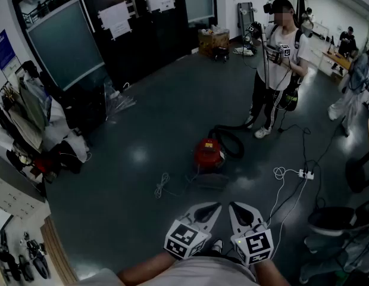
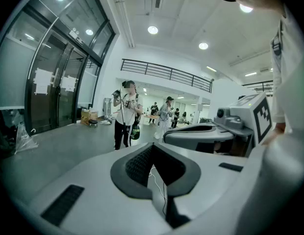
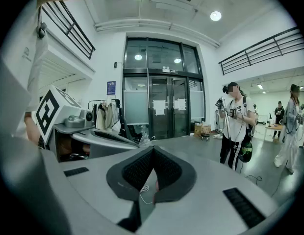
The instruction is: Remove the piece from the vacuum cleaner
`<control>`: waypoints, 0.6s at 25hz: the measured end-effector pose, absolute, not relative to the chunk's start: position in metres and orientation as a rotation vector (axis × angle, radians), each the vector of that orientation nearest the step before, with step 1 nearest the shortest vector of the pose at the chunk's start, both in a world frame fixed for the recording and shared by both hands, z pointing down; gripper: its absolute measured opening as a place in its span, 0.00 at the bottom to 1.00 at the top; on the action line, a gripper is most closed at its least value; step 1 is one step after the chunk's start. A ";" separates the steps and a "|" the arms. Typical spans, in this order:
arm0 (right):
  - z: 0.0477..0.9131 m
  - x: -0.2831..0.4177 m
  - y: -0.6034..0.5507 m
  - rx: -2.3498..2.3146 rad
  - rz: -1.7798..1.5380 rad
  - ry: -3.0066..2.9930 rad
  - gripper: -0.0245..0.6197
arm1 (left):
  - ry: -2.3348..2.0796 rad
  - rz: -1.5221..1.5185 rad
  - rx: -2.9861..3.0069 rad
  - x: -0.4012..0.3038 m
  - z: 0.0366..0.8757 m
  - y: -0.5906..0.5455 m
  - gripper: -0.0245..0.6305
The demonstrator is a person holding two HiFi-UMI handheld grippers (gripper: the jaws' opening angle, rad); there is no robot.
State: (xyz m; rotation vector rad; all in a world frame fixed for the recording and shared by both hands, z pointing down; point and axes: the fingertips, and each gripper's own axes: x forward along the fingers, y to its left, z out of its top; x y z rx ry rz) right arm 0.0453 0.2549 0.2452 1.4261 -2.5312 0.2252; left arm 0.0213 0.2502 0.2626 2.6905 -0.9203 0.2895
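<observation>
Left fingers (image 1: pixel 215 208) and right fingers (image 1: pixel 233 208) both closed, empty; vacuum cleaner (image 1: pixel 209 152) on floor straight ahead, well apart, left marginally nearer

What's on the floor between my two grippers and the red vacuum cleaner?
In the head view, mostly bare floor; a flat grey patch, too dim to name, lies right in front of the red vacuum cleaner.

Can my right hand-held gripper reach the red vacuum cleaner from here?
Probably not yet. The right hand-held gripper sits close to the body, jaws shut, while the red vacuum cleaner stands well ahead on the floor. The floor between looks open, so stepping closer should do.
</observation>
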 end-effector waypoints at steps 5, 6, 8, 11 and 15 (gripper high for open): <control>0.246 0.054 0.254 1.426 0.228 -2.535 0.06 | -0.921 0.291 2.691 0.029 0.262 0.252 0.05; 0.247 0.055 0.254 1.424 0.229 -2.536 0.06 | -0.921 0.291 2.691 0.030 0.263 0.252 0.05; 0.250 0.058 0.253 1.419 0.231 -2.537 0.06 | -0.921 0.293 2.688 0.034 0.266 0.251 0.05; 0.251 0.059 0.252 1.413 0.234 -2.537 0.06 | -0.923 0.299 2.680 0.035 0.268 0.251 0.05; 0.255 0.062 0.250 1.401 0.246 -2.537 0.06 | -0.934 0.305 2.670 0.037 0.273 0.250 0.05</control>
